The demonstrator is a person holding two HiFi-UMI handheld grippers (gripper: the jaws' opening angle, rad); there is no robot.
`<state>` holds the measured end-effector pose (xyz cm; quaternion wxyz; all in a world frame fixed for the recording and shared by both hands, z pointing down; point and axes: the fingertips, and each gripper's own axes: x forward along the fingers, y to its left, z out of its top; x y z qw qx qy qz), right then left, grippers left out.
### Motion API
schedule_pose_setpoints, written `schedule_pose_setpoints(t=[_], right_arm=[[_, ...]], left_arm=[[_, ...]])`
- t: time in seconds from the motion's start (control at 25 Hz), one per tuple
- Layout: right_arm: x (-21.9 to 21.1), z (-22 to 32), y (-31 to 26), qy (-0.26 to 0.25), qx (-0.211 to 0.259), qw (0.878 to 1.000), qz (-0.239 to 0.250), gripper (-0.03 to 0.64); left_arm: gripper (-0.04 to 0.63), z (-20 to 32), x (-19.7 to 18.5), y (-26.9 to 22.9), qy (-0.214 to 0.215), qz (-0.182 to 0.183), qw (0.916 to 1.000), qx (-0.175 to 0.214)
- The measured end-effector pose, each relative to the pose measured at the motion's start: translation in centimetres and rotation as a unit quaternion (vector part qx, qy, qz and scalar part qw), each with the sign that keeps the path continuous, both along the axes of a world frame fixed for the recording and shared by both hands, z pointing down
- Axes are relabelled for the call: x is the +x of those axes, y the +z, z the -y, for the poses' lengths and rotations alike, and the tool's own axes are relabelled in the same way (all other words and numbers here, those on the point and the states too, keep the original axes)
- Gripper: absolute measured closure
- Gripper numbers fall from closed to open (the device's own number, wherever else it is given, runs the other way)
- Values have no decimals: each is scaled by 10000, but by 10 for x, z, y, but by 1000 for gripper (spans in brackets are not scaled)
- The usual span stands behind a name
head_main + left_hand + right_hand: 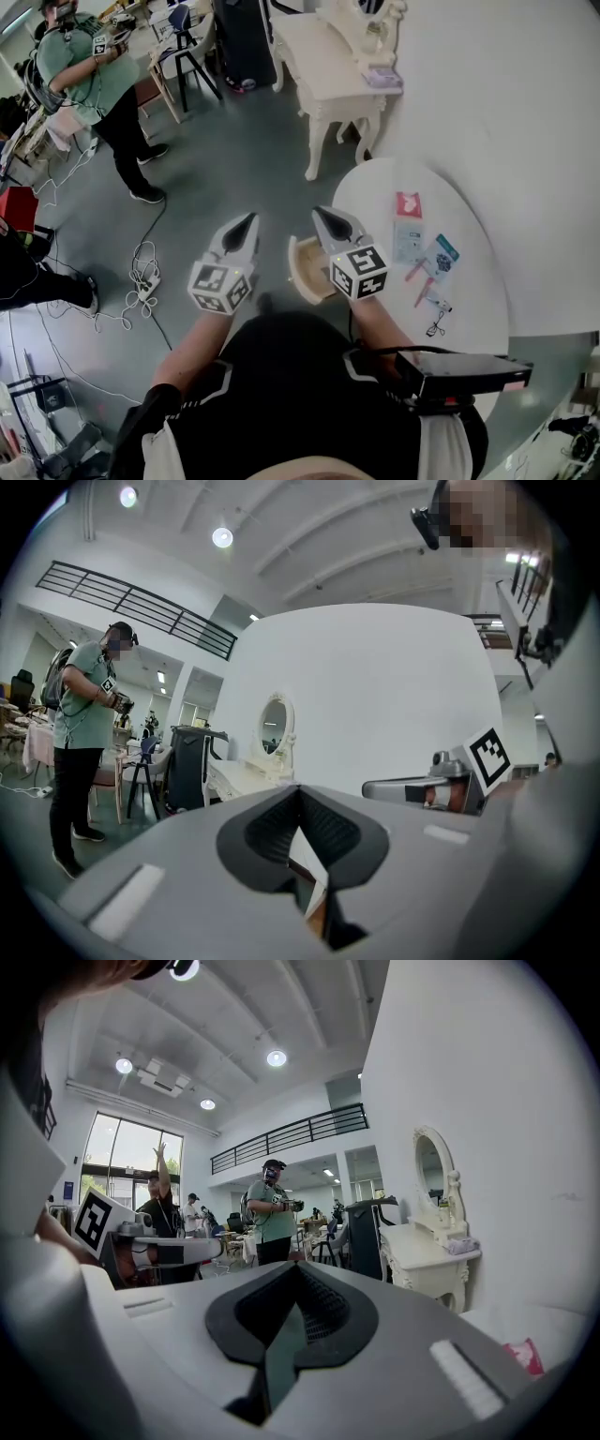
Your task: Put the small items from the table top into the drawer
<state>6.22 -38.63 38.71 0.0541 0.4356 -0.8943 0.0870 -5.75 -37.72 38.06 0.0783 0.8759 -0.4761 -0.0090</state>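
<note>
Lying on the white desk (473, 272), the small items, among them a red packet (407, 203), blue packets (410, 241) and an eyelash curler (436, 328), sit at three o'clock from the open drawer (305, 274). The right tool (320, 213) hovers at the drawer's twelve o'clock and the left tool (251, 218) at its ten o'clock, over the floor (234, 159). Both are pinched closed on nothing.

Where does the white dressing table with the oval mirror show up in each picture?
Head view: dressing table top, right of centre.
Left gripper view: dressing table left of centre.
Right gripper view: dressing table at right, mid-height.
Shared landmark: person in green shirt, left of it in every view.
</note>
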Motion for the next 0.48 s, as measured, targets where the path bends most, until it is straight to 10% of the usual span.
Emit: schedule_pose_setpoints(t=[0.48], right_arm=[[3,2,7,34,-77,10000,29,617]], left_arm=[[595,-2,2,2,24,44,10000,52]])
